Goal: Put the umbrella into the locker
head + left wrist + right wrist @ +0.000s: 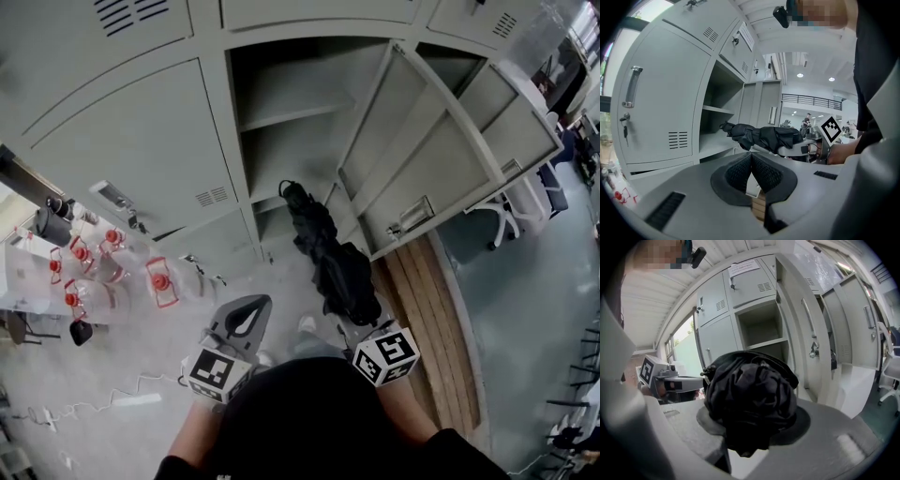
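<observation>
A: So, from the left: closed locker doors point(122, 150) stand ahead of the left gripper point(242, 321) and off to its left. They are flat grey painted sheet metal with small louvred vents. That gripper's jaws are pressed together with nothing between them, and the dark ribbed pads point(739, 171) meet in a narrow point.

B: And the umbrella point(323, 248)?

A: Just right of that gripper, clamped in the right gripper point(356, 323). It's a folded black one. Soft crumpled fabric bulges over the jaws, and the bundle narrows to a slim tip. The tip points straight ahead of the gripper at the open compartment point(300, 155). As far as I can judge, it's outside the locker, with the tip short of the opening.

B: How would you feed it in?

A: Tip first, along the line the right gripper already points. I'd aim under the thin metal shelf point(291, 111) and above the compartment's lower lip. The bundle looks floppy, so loose folds could catch on a hard sheet-metal edge. Centring it in the opening should avoid that.

B: Anything on the right?

A: The open door point(422, 178) hangs to the right of the right gripper, swung outward, a rigid panel with folded edges. I'd stay clear of its near edge and release only once the bulk rests inside.
</observation>
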Tool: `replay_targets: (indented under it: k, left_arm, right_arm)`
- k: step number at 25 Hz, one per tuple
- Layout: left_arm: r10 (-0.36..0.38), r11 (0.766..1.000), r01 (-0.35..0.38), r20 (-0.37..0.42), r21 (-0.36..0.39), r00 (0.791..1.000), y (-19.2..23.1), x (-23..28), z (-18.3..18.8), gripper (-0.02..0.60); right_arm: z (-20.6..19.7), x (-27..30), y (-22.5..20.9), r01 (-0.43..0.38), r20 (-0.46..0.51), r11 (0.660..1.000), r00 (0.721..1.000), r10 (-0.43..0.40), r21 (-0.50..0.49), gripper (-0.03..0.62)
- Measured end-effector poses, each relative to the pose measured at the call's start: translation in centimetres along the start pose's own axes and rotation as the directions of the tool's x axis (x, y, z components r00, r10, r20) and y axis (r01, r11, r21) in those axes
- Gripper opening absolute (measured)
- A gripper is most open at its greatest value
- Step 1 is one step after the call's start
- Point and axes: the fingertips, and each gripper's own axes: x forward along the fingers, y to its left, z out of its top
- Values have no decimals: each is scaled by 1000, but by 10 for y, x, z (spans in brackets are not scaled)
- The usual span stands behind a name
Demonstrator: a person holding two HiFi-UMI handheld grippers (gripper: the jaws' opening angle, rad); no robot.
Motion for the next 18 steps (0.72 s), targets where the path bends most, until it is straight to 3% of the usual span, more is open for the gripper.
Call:
replay_targets:
  k: [8,18]
  left_arm:
    - [109,994,-108,-11,25,994,-1,39,13,12]
    - [249,968,-250,-32,-34,968,9,50,15,12]
  right_arm:
    - [8,31,-33,-62,-30,998,998,61,-22,198]
    - [14,69,-54,-123,-58,992,991,122,-28,198]
